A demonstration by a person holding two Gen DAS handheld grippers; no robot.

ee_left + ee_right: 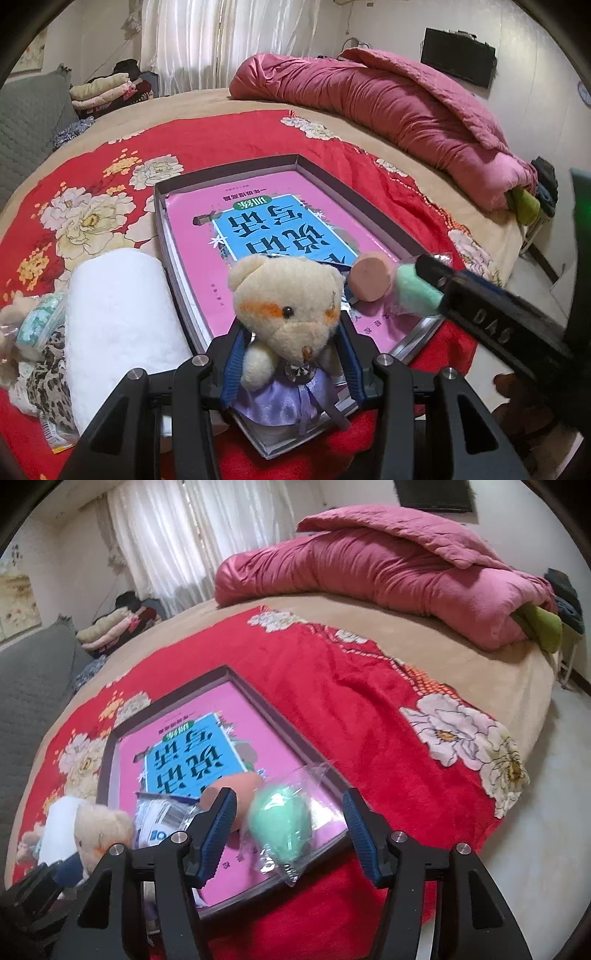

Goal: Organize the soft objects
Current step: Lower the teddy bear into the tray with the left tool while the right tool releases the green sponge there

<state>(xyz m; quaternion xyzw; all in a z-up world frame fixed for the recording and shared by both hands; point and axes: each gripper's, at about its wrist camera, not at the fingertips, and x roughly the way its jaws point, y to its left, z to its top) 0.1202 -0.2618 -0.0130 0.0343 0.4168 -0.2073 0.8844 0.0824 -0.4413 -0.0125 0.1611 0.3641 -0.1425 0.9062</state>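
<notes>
Red flowered blanket (332, 147) covers the near part of a bed, and a shallow grey box (229, 170) lies on it. A pink book (295, 236) with a blue title panel fills the floor of the box.

Left gripper (291, 350): the blue pads press against both sides of a cream teddy bear (286, 295) in a purple dress. The bear is upright, held over the near edge of the box. The jaws are closed on the bear.

Right gripper (290, 830): the jaws stand apart, wide of a green sponge (279, 821) in a clear wrapper. The sponge lies between the blue pads on the near part of the book; neither pad presses on it. A pink sponge (236, 794) lies just beside the green one, partly behind the gripper's left finger. In the left wrist view, both sponges are seen at the tip of the right gripper, inside the box near its right wall. A clear packet with a barcode label (162, 821) lies to the left of the pink sponge.

Outside the box, on its left, lies a white roll of soft cloth (118, 317), touching the box wall. Further left is a small heap: a leopard-print cloth (48, 373) and a pale green patterned packet (40, 325). A rolled pink quilt (388, 107) lies along the far side of the bed.
</notes>
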